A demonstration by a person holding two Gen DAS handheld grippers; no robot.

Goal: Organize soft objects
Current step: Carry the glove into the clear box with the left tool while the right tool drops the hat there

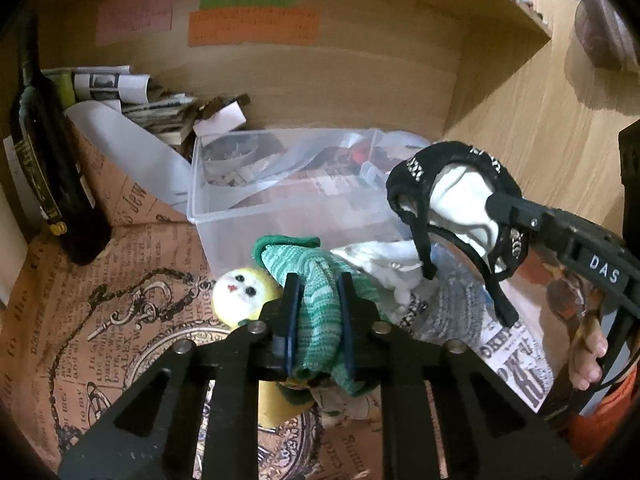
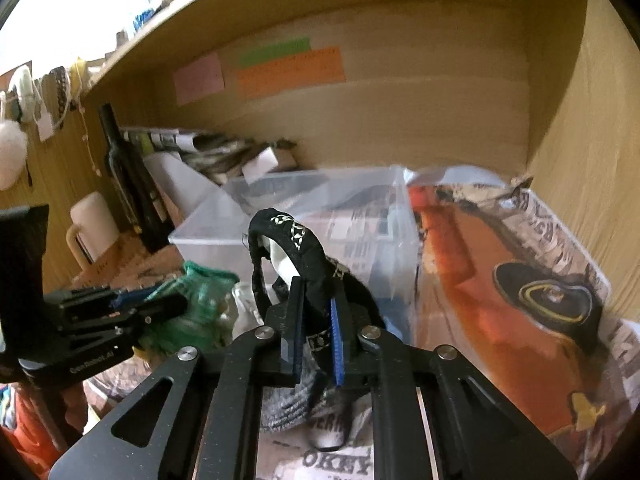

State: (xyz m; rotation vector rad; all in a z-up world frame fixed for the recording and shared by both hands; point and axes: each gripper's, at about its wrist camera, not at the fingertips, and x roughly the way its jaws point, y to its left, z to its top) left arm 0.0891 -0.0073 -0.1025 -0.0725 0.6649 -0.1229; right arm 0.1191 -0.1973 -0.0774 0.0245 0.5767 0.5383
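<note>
sock [image 1: 320, 280]: green-white stripes | garment [image 1: 452, 196]: black, white, chain print | doll face [image 1: 244, 292]: white, yellow rim

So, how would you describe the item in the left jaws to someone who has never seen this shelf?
Inside the wooden shelf stands a clear plastic box. Just in front of it, the left gripper is shut on a green-and-white striped knit sock. Its neighbour, held by the right gripper, is a black-and-white garment.

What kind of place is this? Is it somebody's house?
Probably a home, inside a wooden shelf nook. A dark bottle, a clear plastic bin and old newspapers sit there like household storage.
</note>
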